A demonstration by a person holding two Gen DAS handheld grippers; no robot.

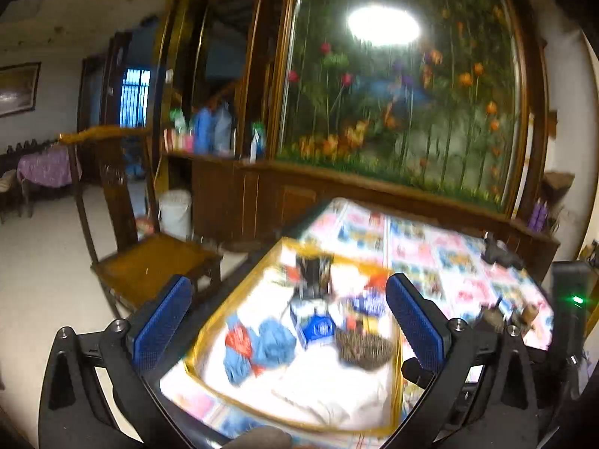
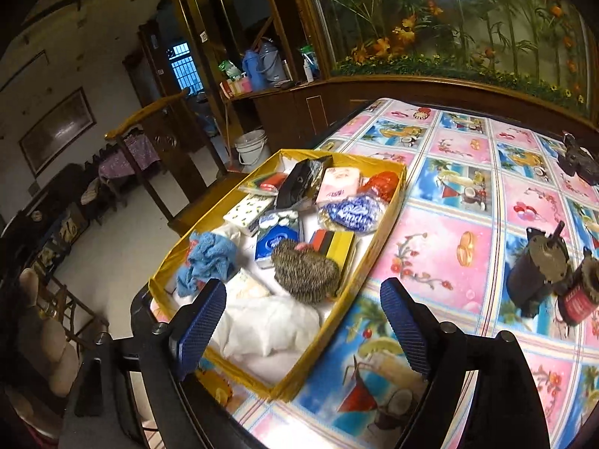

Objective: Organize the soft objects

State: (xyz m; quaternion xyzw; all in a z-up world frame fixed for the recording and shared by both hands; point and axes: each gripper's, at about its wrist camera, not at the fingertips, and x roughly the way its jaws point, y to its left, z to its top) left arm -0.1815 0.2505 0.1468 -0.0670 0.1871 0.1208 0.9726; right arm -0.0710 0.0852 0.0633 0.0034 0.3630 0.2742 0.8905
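Note:
A yellow box (image 2: 172, 262) sits at the left corner of the table and holds several soft items. Among them are a crumpled blue cloth (image 2: 207, 258), a spiky brown plush (image 2: 305, 273), a white cloth bundle (image 2: 269, 325), a blue tissue pack (image 2: 273, 241), stacked sponges (image 2: 333, 241) and a pink pack (image 2: 338, 185). My right gripper (image 2: 303, 323) hangs open over the box's near right corner, nothing between its blue pads. In the blurred left wrist view, my left gripper (image 1: 290, 321) stands wide open above the box (image 1: 209, 321), with the plush (image 1: 363, 346) and blue cloth (image 1: 273, 340) below it.
A patterned pink and blue tablecloth (image 2: 468, 194) covers the table. Dark metal parts (image 2: 539, 269), a red spool (image 2: 576, 299) and a black object (image 2: 578, 161) lie at its right side. A wooden chair (image 1: 149, 262) stands left of the table, a white bucket (image 2: 252, 146) beyond.

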